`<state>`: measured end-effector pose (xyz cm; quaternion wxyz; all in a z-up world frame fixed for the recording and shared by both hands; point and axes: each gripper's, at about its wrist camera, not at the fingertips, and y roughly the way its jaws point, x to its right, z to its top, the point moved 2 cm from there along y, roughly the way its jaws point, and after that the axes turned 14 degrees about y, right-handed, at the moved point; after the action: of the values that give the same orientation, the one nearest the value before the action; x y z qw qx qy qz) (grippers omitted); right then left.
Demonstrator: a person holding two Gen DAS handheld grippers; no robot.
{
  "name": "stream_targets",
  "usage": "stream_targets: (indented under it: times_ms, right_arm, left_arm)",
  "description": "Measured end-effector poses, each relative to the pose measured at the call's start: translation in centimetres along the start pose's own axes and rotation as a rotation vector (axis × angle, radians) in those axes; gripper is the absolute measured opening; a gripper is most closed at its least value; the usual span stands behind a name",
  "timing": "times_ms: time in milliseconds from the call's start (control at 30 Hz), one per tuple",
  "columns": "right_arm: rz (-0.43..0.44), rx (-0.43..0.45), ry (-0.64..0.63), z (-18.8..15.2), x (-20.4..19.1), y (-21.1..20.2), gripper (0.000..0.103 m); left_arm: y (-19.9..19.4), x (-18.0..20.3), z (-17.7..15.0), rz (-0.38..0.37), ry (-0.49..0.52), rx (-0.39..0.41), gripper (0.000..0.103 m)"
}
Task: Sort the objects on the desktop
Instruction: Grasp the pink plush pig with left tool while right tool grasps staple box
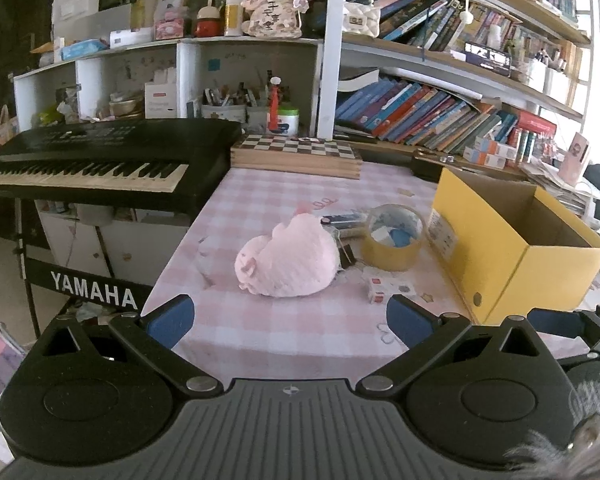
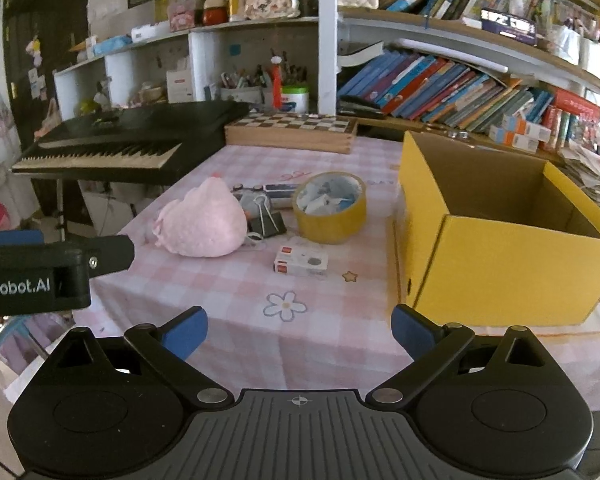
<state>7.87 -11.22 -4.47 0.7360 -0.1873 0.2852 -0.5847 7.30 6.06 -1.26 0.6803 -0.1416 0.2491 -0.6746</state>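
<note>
A pink plush toy lies on the pink checked tablecloth. Beside it are a black binder clip, a roll of yellow tape with small items inside, and a small white and red box. An open yellow cardboard box stands at the right. My left gripper is open, just short of the plush toy. My right gripper is open over the cloth, nothing between its fingers. The left gripper's body shows at the left edge of the right wrist view.
A black Yamaha keyboard stands left of the table. A wooden chessboard box lies at the table's back. Shelves of books and pen cups rise behind. The table edge drops off at the left.
</note>
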Motion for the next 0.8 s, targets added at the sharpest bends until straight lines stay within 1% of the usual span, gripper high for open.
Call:
stream_targets:
  times_ms: [333, 533, 667, 800]
  right_arm:
    - [0.008, -0.044, -0.036, 1.3, -0.1, 3.5, 0.099]
    - [0.029, -0.067, -0.051, 1.9, -0.4, 5.8, 0.099]
    - [0.049, -0.090, -0.058, 2.3, -0.8, 7.5, 0.098]
    - [0.049, -0.106, -0.067, 2.7, -1.0, 9.2, 0.097]
  left_arm:
    - [3.9, -0.8, 1.4, 0.012, -0.017, -0.027, 0.103]
    - [6.3, -0.8, 2.4, 0.009, -0.006, -0.042, 0.103]
    - [8.1, -0.9, 2.9, 0.000, 0.011, -0.073, 0.103]
    - [10.3, -0.9, 3.5, -0.011, 0.025, -0.111, 0.103]
